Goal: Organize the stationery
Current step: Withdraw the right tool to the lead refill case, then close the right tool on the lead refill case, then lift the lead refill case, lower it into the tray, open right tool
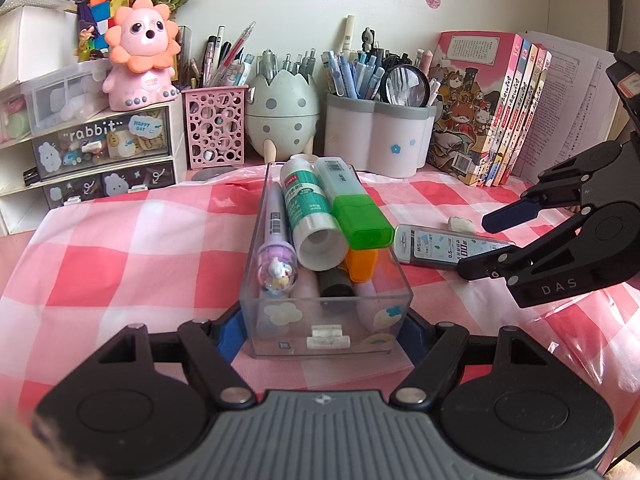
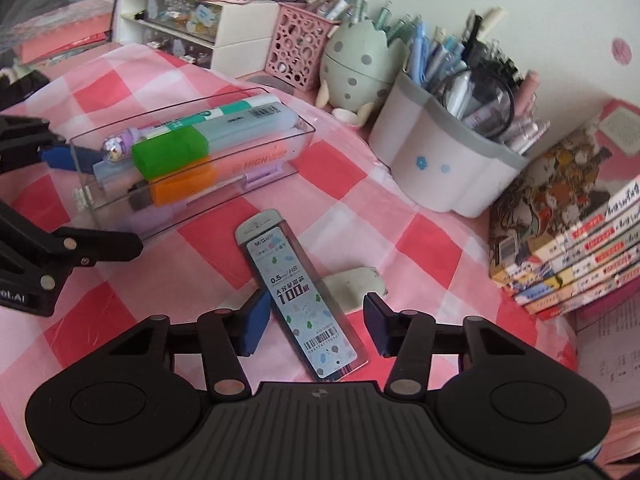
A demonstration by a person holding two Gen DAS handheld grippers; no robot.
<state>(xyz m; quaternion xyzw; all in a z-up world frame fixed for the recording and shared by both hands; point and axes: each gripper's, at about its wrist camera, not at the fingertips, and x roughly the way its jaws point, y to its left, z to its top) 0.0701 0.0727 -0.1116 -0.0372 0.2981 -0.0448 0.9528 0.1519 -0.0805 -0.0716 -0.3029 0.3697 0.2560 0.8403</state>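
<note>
A clear plastic box lies on the pink checked cloth, holding a green highlighter, a glue stick, a purple charm pen and an orange highlighter. My left gripper is shut on the box's near end, one blue pad on each side wall. To the right of the box lies a flat pencil-lead case. My right gripper straddles its near end. The left pad is at the case's edge and a gap shows at the right pad, so it is open. A worn eraser rests beside the case.
Along the back stand a pink perforated pen cup, an egg-shaped holder and a white holder full of pens. Books lean at the right. A small drawer unit with a pink lion figure stands at the left.
</note>
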